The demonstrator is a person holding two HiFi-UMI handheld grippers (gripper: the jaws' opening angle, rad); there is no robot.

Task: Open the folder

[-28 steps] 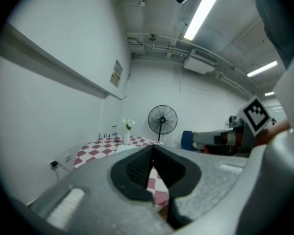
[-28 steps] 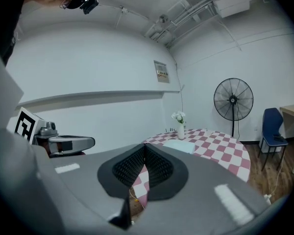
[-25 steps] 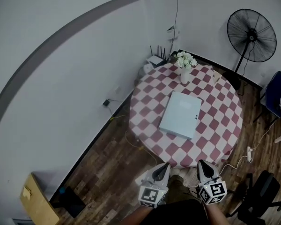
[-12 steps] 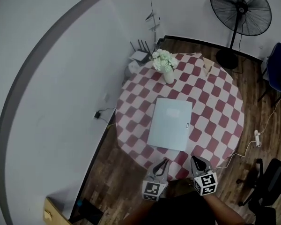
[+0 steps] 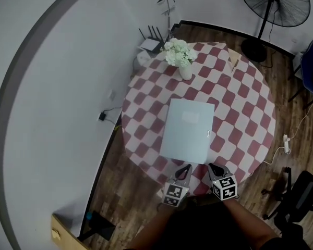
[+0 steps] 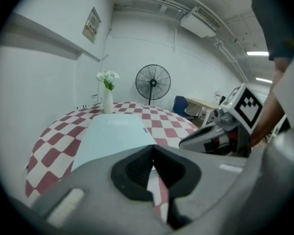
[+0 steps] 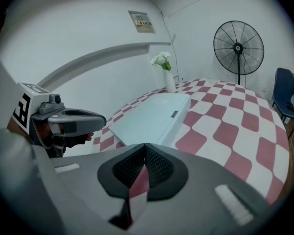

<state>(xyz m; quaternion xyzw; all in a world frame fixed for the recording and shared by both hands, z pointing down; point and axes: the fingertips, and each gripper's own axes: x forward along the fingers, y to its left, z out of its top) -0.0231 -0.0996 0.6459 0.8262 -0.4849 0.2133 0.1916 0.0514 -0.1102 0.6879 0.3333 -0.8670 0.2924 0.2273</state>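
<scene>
Since a sec ago both hands came forward & down, & the table [image 5: 250, 95] w/ its red & white squares now sits much closer in the head view. The left gripper [image 5: 185, 169] & right gripper [image 5: 214, 169] used to hang out over the wood floor [image 5: 130, 186]. Now their tips are at the table's near edge, just beside the near end of the folder [image 5: 188, 132]. The folder is pale blue, flat & closed, in the middle of the table, w/ a vase of white flowers [image 5: 180, 56] well past its far end. So the task has not really begun: this looks like the reach-in part, & the cover is not lifted yet. The left gripper's jaws have just pulled shut, pads pressed together w/ nothing btw them. The right gripper's jaws are shut tight too & hold nothing. That likely means the jaws must open again, or slip a thin tip under the cover, b/c shut jaws can't pinch it. Both grippers sit side by side, close together. Each points ahead & tips down toward the folder, & each gripper view shows the folder right past its own jaws w/ the other gripper beside it. Whether the tips touch the folder yet can't be told.
</scene>
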